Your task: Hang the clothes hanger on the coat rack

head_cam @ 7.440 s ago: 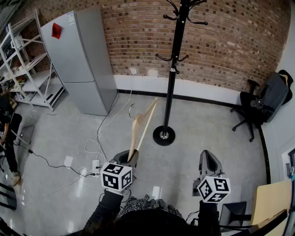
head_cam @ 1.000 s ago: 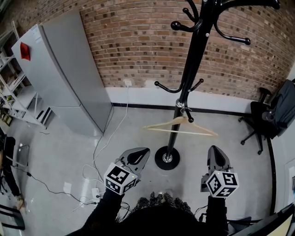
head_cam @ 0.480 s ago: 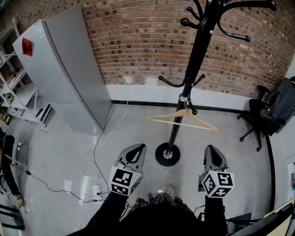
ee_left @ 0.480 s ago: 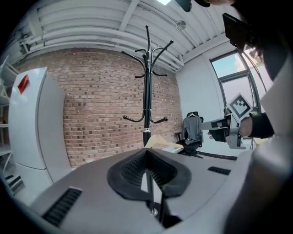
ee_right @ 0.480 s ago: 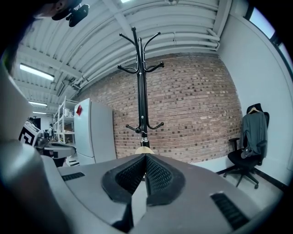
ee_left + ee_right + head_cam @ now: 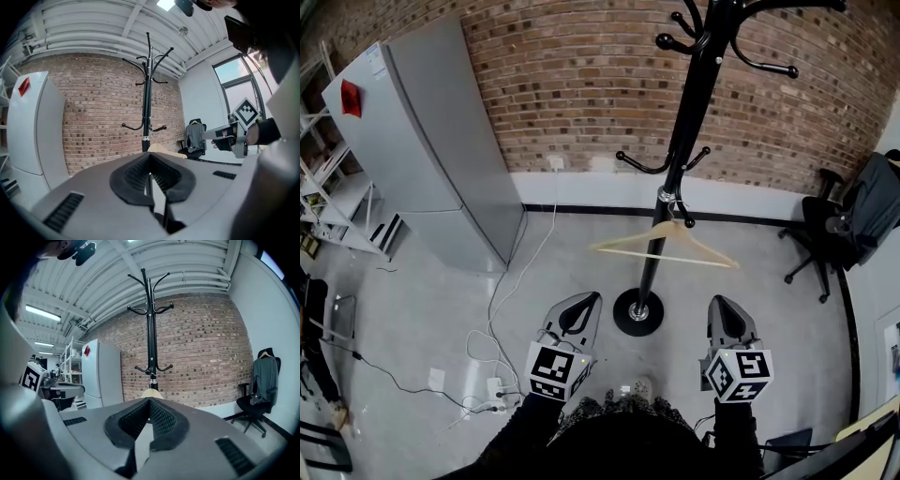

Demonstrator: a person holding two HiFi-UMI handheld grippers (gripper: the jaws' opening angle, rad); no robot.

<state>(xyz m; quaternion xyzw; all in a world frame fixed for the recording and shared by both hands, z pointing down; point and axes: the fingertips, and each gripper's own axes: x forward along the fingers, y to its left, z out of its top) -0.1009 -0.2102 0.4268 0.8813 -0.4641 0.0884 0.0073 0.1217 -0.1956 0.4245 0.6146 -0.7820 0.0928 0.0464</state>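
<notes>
A pale wooden hanger (image 6: 666, 246) hangs by its hook from a low peg of the black coat rack (image 6: 680, 159), free of both grippers. The rack's round base (image 6: 637, 314) stands on the floor between and just beyond my grippers. In the head view my left gripper (image 6: 580, 306) is shut and empty, left of the base. My right gripper (image 6: 723, 311) is shut and empty too, right of the base. The left gripper view shows the rack (image 6: 146, 93) ahead, the hanger's tip (image 6: 158, 149) over the shut jaws. The right gripper view shows the rack (image 6: 150, 324) and the hanger (image 6: 150, 393) straight ahead.
A grey fridge (image 6: 431, 141) stands at the left against the brick wall (image 6: 581, 84). An office chair with a dark jacket (image 6: 848, 225) is at the right. Cables and a power strip (image 6: 497, 384) lie on the floor at the left. Metal shelving (image 6: 328, 187) is at the far left.
Several seconds ago my left gripper held the hanger away from the rack; now it hangs on the low peg. Over the last second both grippers shifted slightly inward.
</notes>
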